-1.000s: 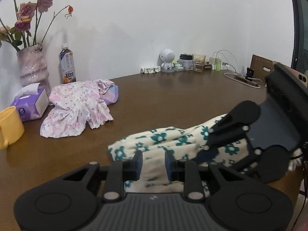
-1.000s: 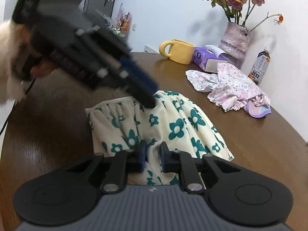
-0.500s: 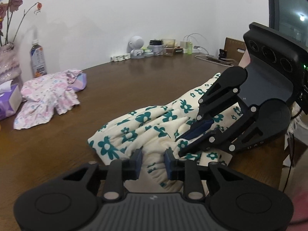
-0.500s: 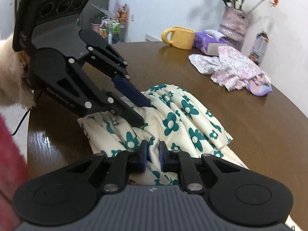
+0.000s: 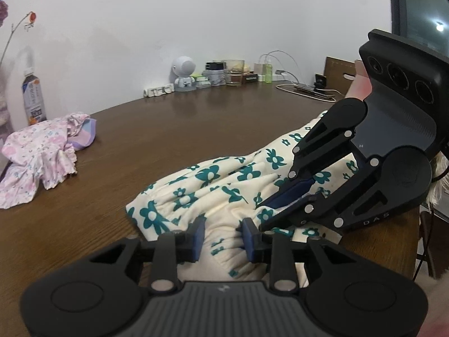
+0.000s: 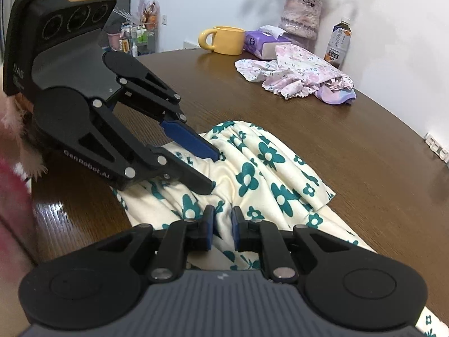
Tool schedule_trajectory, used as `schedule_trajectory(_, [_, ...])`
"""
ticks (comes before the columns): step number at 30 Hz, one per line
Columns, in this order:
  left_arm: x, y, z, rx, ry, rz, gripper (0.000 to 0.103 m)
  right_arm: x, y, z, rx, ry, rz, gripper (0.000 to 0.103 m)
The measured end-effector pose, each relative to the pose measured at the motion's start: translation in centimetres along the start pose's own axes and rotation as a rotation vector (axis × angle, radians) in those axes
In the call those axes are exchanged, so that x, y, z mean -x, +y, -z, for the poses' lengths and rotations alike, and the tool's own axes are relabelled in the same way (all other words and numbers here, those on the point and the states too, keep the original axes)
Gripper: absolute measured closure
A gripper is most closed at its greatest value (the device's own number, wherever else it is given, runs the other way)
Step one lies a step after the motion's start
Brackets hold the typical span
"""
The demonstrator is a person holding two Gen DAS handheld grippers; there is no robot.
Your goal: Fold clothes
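1. Far left on your brown table (image 5: 174, 129), one pink floral garment (image 5: 36, 151) lies crumpled, with one bottle (image 5: 33, 97) behind it.
2. At centre, one cream garment with teal flowers (image 5: 213, 185) lies bunched at the near edge.
3. Your left gripper (image 5: 221, 236) stands jaws apart around its gathered edge.
4. Your right gripper (image 6: 222, 226) clamps a fold of it.
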State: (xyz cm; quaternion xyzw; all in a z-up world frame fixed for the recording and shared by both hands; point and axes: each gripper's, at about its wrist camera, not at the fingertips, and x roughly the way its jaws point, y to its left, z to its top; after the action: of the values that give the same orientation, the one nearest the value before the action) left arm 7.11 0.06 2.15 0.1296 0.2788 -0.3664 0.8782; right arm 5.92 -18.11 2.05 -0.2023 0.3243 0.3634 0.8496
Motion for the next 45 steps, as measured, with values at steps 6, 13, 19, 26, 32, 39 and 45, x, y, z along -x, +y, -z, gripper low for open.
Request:
schedule_trajectory(6, [0.7, -1.1, 0.2, 0.037, 0.001, -0.035, 0.076, 1.1, -0.6, 0.6, 0.090, -0.003, -0.055, 0.090])
schedule_trajectory(13, [3.5, 1.2, -2.3, 0.215, -0.072, 0.023, 0.073, 4.8, -2.0, -1.8, 0.110, -0.140, -0.117, 0.074])
schedule_trajectory(19, [0.8, 1.5, -3.0, 0.186, 0.051, -0.090, 0.076, -0.4, -2.4, -3.5, 0.195, -0.042, -0.098, 0.072])
schedule_trajectory(26, [0.3, -0.9, -2.0, 0.239, 0.011, -0.248, 0.076, -1.4, -1.9, -1.6, 0.153, -0.054, -0.072, 0.085])
schedule_trajectory(32, [-0.5, -1.2, -0.8, 0.250, -0.003, -0.290, 0.076, -1.4, -2.1, -2.0, 0.187, -0.050, -0.071, 0.086])
schedule_trajectory(39, [-0.4, -1.1, -0.5, 0.251, -0.015, -0.277, 0.076, -1.5, -3.3, -3.0, 0.214, -0.046, -0.100, 0.061])
schedule_trajectory(45, [0.0, -0.2, -1.1, 0.306, -0.015, -0.254, 0.076, -2.2, -3.9, -3.2, 0.212, -0.008, -0.147, 0.075])
